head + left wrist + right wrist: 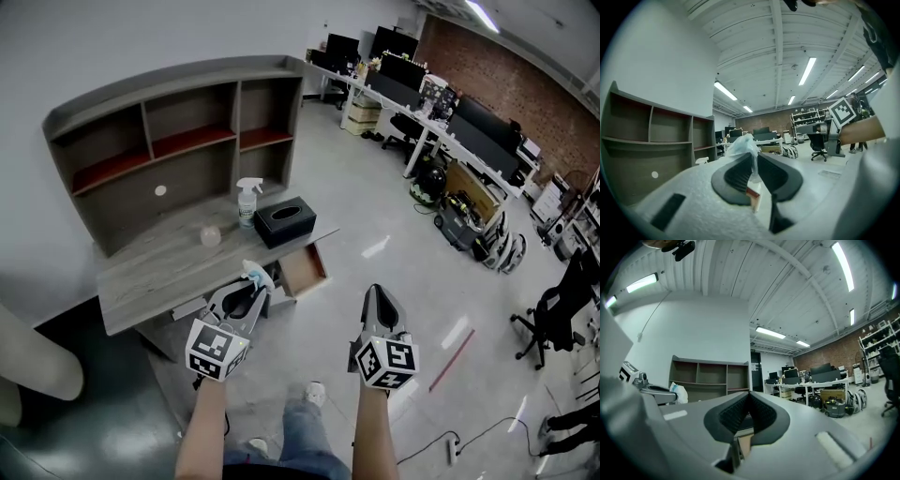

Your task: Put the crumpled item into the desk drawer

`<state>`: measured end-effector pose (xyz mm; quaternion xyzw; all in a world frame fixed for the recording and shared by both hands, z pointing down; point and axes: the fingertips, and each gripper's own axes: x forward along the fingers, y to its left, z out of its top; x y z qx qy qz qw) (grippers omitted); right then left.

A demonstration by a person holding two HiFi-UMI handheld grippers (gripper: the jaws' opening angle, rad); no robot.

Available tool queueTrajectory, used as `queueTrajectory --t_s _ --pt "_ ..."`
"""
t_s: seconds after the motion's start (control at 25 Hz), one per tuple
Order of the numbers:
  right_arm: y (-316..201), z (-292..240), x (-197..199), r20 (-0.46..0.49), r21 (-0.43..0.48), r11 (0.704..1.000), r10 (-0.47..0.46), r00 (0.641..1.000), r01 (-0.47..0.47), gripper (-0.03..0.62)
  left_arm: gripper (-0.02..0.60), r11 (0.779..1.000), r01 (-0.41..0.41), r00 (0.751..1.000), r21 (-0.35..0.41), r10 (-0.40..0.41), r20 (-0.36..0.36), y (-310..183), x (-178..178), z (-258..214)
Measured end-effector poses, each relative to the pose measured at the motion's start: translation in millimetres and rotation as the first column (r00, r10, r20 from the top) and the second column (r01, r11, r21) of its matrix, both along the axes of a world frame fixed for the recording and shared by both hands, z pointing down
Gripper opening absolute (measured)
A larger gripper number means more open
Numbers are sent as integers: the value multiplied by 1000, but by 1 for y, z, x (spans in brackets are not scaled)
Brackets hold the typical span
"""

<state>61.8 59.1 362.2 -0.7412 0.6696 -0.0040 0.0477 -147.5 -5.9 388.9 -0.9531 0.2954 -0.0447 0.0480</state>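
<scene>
My left gripper point(255, 281) is shut on a crumpled pale plastic item point(253, 273), held in the air in front of the grey desk point(159, 267). In the left gripper view the crumpled item point(743, 144) bulges out above the closed jaw tips of that gripper point(753, 157). The desk drawer point(305, 270) stands pulled open just right of the held item, its wooden inside showing. My right gripper point(375, 292) hangs over the floor to the right of the drawer, shut with nothing in it point(749, 397). The right gripper view also catches the crumpled item point(678, 392) at its left.
On the desk stand a spray bottle point(247, 202), a black tissue box point(284, 221) and a small pale round thing point(210, 235). A shelf unit point(173, 141) rises behind them. Office desks with monitors point(441, 117) and chairs point(558, 309) fill the right side. The person's shoe point(314, 394) is below.
</scene>
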Motion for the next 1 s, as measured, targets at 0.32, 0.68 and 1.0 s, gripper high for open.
queueTrajectory --t_s 0.32,0.68,1.0 --pt "-113 24 66 6 -2 997 -78 997 78 12 41 994 106 994 -21 -105 37 -91 50 33" --pt "-245 38 152 -34 -65 978 -202 979 200 12 41 973 214 976 -87 -209 64 -193 130 68" --pt "-319 81 173 17 -126 948 -291 956 291 12 41 965 215 973 -153 -198 115 -220 188 110"
